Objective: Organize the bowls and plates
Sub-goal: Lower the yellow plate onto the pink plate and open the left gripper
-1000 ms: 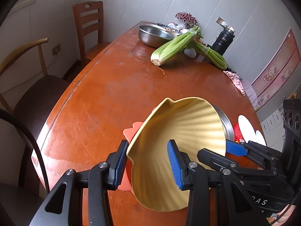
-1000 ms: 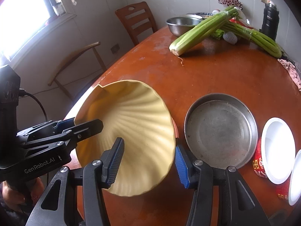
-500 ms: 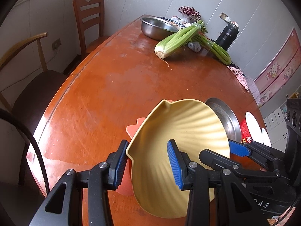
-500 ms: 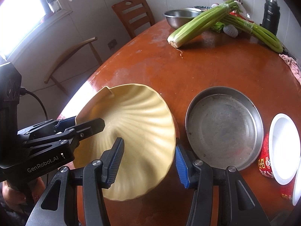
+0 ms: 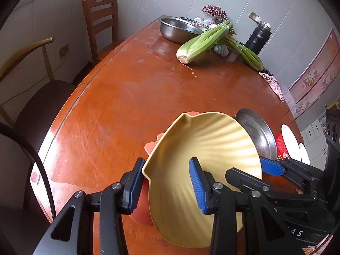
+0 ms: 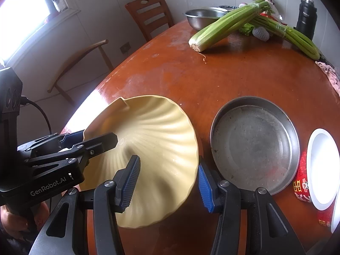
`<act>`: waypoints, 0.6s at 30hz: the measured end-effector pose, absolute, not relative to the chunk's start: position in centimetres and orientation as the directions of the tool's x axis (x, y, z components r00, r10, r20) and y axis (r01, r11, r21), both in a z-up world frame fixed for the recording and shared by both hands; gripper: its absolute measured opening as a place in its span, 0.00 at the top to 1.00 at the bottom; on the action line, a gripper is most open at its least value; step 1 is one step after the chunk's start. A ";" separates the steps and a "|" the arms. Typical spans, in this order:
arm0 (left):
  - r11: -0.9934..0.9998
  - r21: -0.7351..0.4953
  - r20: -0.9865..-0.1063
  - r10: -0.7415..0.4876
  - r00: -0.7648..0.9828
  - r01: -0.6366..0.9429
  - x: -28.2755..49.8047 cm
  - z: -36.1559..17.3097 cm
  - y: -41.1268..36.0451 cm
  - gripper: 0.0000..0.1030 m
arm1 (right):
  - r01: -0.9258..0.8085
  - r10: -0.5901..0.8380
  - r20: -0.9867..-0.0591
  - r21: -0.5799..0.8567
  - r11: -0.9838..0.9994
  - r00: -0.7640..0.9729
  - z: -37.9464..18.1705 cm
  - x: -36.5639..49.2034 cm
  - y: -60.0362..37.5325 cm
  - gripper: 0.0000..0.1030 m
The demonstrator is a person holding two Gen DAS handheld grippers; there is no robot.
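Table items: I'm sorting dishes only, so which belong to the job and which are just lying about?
Job: yellow shell plate, metal pan, white bowl, orange plate, steel bowl.
Lying about: celery, black flask, pink cloth.

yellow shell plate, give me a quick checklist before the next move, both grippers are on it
1. Left gripper grips the rim of the yellow shell plate: ok, the rim sits between its pads.
2. Right gripper grips the opposite rim: ok, the plate edge is between its fingers.
3. Plate level: not ok, it tilts, far edge raised.
4. Orange plate under it free of the grip: cannot tell, mostly hidden.
5. Steel pan beside it empty: ok.
6. Open table ahead, before the celery: ok.
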State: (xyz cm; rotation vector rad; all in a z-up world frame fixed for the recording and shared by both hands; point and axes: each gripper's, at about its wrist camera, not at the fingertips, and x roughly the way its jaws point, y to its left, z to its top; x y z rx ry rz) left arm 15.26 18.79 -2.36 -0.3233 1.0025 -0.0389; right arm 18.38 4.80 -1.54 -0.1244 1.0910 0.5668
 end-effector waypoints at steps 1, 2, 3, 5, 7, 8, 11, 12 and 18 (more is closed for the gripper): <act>0.953 -0.282 -0.822 -0.178 0.541 -0.115 15.3 -2.4 18.8 0.59 | -0.493 0.372 -0.865 0.174 0.852 0.338 -1.6 18.3 4.9 0.47; 0.954 -0.278 -0.823 -0.175 0.540 -0.115 15.3 -2.4 18.7 0.59 | -0.494 0.370 -0.864 0.171 0.853 0.340 -1.6 18.3 4.9 0.47; 0.955 -0.274 -0.824 -0.172 0.541 -0.114 15.4 -2.4 18.7 0.59 | -0.494 0.368 -0.865 0.167 0.853 0.343 -1.6 18.2 5.0 0.47; 0.957 -0.268 -0.825 -0.167 0.540 -0.112 15.4 -2.5 18.6 0.59 | -0.496 0.359 -0.866 0.155 0.855 0.348 -1.6 18.2 5.1 0.47; 0.957 -0.268 -0.824 -0.167 0.541 -0.112 15.4 -2.5 18.6 0.59 | -0.496 0.352 -0.867 0.146 0.856 0.353 -1.6 18.1 5.1 0.47; 0.958 -0.266 -0.825 -0.166 0.540 -0.111 15.4 -2.5 18.6 0.59 | -0.496 0.346 -0.868 0.138 0.857 0.357 -1.6 18.1 5.2 0.47; 0.962 -0.252 -0.826 -0.157 0.541 -0.106 15.4 -2.4 18.4 0.59 | -0.494 0.327 -0.870 0.115 0.862 0.368 -1.6 18.1 5.2 0.47; 0.962 -0.250 -0.827 -0.155 0.540 -0.106 15.4 -2.4 18.4 0.59 | -0.495 0.326 -0.871 0.113 0.861 0.368 -1.7 18.1 5.2 0.47; 0.965 -0.243 -0.827 -0.152 0.541 -0.101 15.2 -2.4 18.4 0.59 | -0.489 0.319 -0.873 0.110 0.865 0.368 -1.7 18.2 5.0 0.47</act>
